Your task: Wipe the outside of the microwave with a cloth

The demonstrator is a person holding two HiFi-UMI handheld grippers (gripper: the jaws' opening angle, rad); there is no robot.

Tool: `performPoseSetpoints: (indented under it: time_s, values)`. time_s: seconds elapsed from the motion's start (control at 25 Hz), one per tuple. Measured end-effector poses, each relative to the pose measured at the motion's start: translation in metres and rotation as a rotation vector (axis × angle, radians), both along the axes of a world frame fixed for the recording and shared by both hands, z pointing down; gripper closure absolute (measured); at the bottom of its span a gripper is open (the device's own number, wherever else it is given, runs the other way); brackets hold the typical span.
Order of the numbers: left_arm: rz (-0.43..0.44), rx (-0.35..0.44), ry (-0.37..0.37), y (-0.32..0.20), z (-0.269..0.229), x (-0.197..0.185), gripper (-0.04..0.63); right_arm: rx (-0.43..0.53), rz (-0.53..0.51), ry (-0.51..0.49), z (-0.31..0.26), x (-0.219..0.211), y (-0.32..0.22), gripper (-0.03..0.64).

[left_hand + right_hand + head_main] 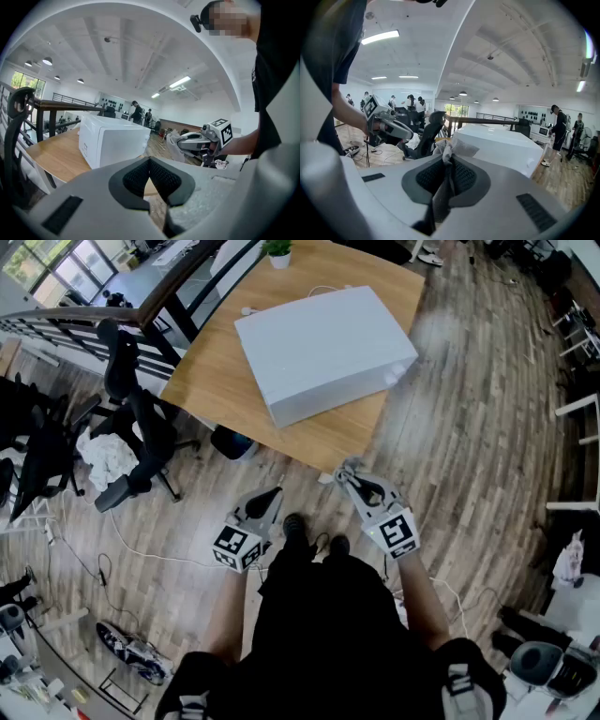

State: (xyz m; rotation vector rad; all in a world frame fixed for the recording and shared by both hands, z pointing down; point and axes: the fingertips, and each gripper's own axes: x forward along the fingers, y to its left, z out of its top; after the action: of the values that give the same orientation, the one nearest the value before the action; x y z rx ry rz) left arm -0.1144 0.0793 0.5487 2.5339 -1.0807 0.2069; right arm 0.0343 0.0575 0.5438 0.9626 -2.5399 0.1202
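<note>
A white microwave (323, 351) sits on a wooden table (216, 371); it also shows in the left gripper view (112, 140) and the right gripper view (499, 147). My right gripper (349, 474) is shut on a grey cloth (446, 159), which sticks out between its jaws near the table's front edge. The cloth (174, 143) hangs from that gripper in the left gripper view too. My left gripper (272, 499) is held off the table to the left, its jaws shut with nothing between them (151, 161). Neither gripper touches the microwave.
A black office chair (131, 418) with a white cloth over it stands left of the table. A small potted plant (278, 251) is on the table's far edge. Cables lie on the wood floor (141, 549). Several people stand in the distance (412, 105).
</note>
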Motion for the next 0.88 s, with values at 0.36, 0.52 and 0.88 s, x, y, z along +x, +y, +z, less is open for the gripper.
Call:
performPoseSetpoints:
  time_s: [0.36,0.52,0.88]
  values:
    - [-0.065,-0.008,0.001,0.066,-0.007,0.072,0.595,0.014,-0.091,-0.016,0.000,0.054,0.050,0.597]
    - [-0.081,0.009,-0.001,0.087,-0.010,0.103,0.595,0.008,-0.123,-0.026,0.000,0.077,0.070,0.597]
    - [-0.144,0.038,-0.016,0.114,-0.019,0.118,0.595,0.029,-0.167,-0.025,0.000,0.096,0.086,0.595]
